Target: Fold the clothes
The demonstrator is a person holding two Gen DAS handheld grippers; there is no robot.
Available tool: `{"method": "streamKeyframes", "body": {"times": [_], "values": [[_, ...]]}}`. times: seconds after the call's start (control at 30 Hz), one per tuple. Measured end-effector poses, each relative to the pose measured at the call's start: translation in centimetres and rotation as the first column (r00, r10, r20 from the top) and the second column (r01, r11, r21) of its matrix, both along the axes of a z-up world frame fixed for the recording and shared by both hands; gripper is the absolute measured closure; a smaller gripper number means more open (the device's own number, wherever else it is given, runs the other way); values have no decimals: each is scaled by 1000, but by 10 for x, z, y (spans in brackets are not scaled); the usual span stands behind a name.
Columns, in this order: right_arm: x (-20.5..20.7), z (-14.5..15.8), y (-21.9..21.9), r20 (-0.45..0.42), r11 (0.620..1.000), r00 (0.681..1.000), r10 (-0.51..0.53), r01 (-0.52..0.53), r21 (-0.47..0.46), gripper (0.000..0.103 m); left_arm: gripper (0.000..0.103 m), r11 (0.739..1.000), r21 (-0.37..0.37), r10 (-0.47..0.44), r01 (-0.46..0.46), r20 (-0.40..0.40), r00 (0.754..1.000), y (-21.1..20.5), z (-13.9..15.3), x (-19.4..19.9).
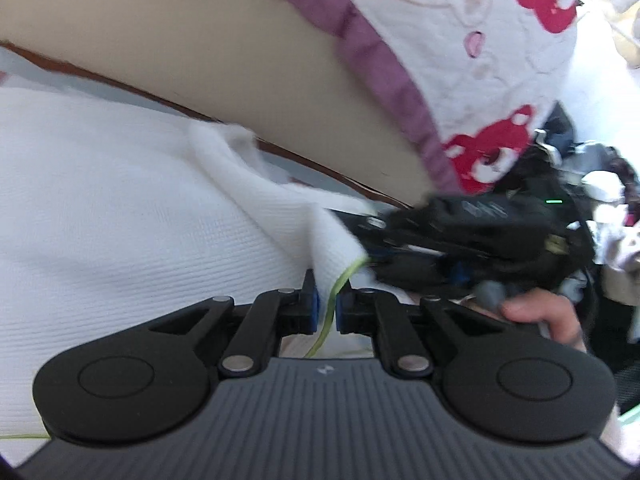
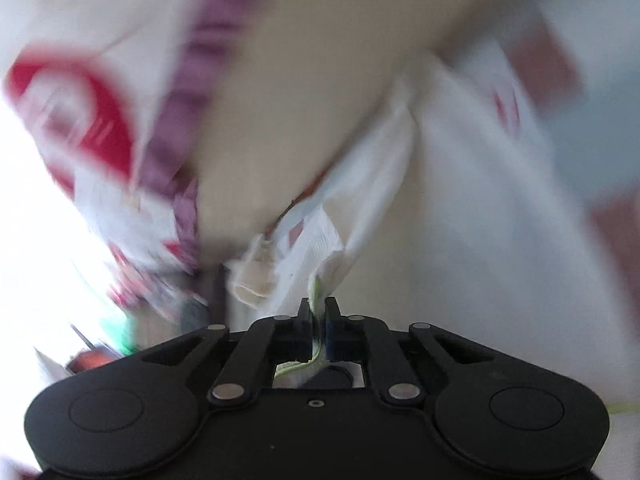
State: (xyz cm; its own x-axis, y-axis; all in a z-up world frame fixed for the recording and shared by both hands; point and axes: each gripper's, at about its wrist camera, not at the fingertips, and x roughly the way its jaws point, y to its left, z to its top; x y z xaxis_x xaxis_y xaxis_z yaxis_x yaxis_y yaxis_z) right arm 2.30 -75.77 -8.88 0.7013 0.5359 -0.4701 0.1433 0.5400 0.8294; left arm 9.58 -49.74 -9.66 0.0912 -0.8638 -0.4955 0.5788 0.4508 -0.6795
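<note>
Left gripper (image 1: 327,304): its jaws are closed on the edge of the white cloth (image 1: 120,208); a thin green-yellow seam of the cloth is seen running down between the blue pads.
Right gripper (image 2: 318,320): its jaws are closed on a bunched corner of the same white cloth (image 2: 460,240), with the green-yellow seam pinched between the pads.
White cloth: in the left wrist view it is spread from 9 o'clock to the middle, and a fold is pulled down to the jaws at 6 o'clock. In the right wrist view it is hung from 2 o'clock down to the jaws.
Blanket (image 1: 480,60): white with red bears and a purple edge, seen at 1 o'clock in the left wrist view and, blurred, at 9 o'clock in the right wrist view.
Tan surface (image 1: 180,40): seen at 11 o'clock, between the blanket and the cloth.
Hand (image 1: 544,316): fingers are seen at 4 o'clock, under the other black gripper.
Blur: much of the right wrist view is smeared.
</note>
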Motion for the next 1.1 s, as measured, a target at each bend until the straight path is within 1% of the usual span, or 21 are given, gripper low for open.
{"method": "streamKeyframes", "body": {"times": [0.03,0.07,0.1,0.13,0.2,0.23,0.27,0.33,0.37,0.43,0.47,0.53,0.6,0.67,0.73,0.8,0.87,0.93,0.97,1.03,1.1], "values": [[-11,18,4,27,990,999,29,-25,-135,96,92,1000,22,-14,14,-2,1000,-6,-2,-1],[-21,31,9,36,963,998,54,-42,-267,96,89,998,56,-29,29,1,1000,-12,-4,-3],[-26,39,14,28,919,997,71,-55,-390,97,78,995,90,-45,44,4,999,-18,-6,-6],[-25,36,19,-22,867,996,88,-88,-490,97,67,990,124,-61,59,6,998,-24,-8,-9],[-16,20,31,-166,740,980,106,-189,-645,97,60,980,176,-97,95,1,995,-37,-14,-14],[-12,12,37,-238,663,966,103,-245,-707,98,58,974,196,-112,111,-5,994,-42,-16,-18],[-9,2,41,-307,620,944,120,-313,-719,97,57,970,211,-122,122,-14,992,-44,-18,-21],[-5,-17,46,-410,576,895,173,-430,-695,97,57,964,228,-131,135,-36,991,-45,-21,-22],[-5,-16,46,-409,558,896,173,-431,-709,88,57,963,232,-130,137,-48,990,-42,-21,-22],[-6,-2,36,-354,557,928,118,-357,-750,65,57,967,228,-97,110,-64,993,-25,-18,-17],[-6,6,30,-323,560,943,86,-314,-767,61,56,971,223,-74,88,-68,995,-16,-15,-12],[-3,15,6,-223,656,975,11,-176,-734,58,48,975,224,6,5,-46,999,14,-6,2],[4,19,-21,-133,759,989,-62,-39,-650,55,46,961,260,97,-92,-5,995,51,-2,18],[25,12,-35,-80,826,994,-80,21,-563,55,46,920,334,205,-204,32,978,82,-3,36],[47,3,-43,-30,867,995,-96,69,-494,55,46,880,373,292,-295,66,954,107,-5,52],[66,-8,-40,-36,859,995,-96,65,-507,53,46,841,394,349,-371,130,928,128,-5,63],[83,-13,-34,-43,829,996,-76,39,-558,53,46,777,465,369,-424,208,906,137,-5,71],[95,-13,-31,2,795,999,-41,34,-606,50,46,710,522,382,-473,279,881,148,-5,80],[101,-13,-31,15,790,999,-30,32,-613,44,46,693,529,398,-490,285,872,158,-6,84],[112,-16,-35,25,819,1000,-17,28,-574,37,46,662,522,442,-538,308,843,184,-5,90],[122,-26,-35,10,839,1000,-5,10,-544,35,46,610,527,490,-592,336,804,210,-4,99]]}}
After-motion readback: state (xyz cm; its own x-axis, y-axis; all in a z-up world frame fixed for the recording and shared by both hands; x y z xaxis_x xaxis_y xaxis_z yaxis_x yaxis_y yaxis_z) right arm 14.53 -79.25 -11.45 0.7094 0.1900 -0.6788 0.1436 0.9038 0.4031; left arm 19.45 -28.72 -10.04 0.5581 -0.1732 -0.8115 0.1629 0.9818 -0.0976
